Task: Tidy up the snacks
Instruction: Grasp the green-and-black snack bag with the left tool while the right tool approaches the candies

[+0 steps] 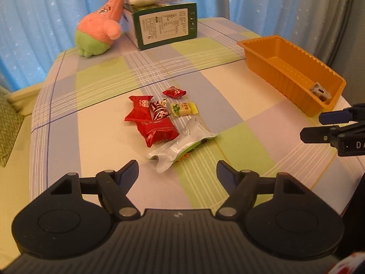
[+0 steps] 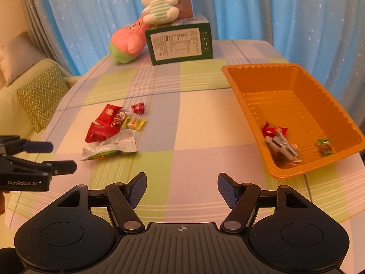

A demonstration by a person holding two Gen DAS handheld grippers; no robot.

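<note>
Several wrapped snacks lie in a loose pile mid-table: a large red packet (image 1: 157, 132), a red pouch (image 1: 139, 111), a small red candy (image 1: 174, 92), a yellow candy (image 1: 183, 109) and a silver-green wrapper (image 1: 182, 146). The same pile (image 2: 109, 132) sits left of centre in the right wrist view. An orange tray (image 2: 241, 91) at the right holds a few snacks (image 2: 280, 143). My left gripper (image 1: 178, 171) hovers open just short of the silver wrapper, nothing between its fingers. My right gripper (image 2: 181, 188) is open over bare cloth between pile and tray.
A green box (image 1: 164, 27) stands at the table's far edge with a white plush rabbit (image 2: 159, 2) on top and a pink plush (image 1: 100, 27) leaning beside it. Blue curtains hang behind. A sofa with a patterned cushion (image 2: 43, 93) lies left of the table.
</note>
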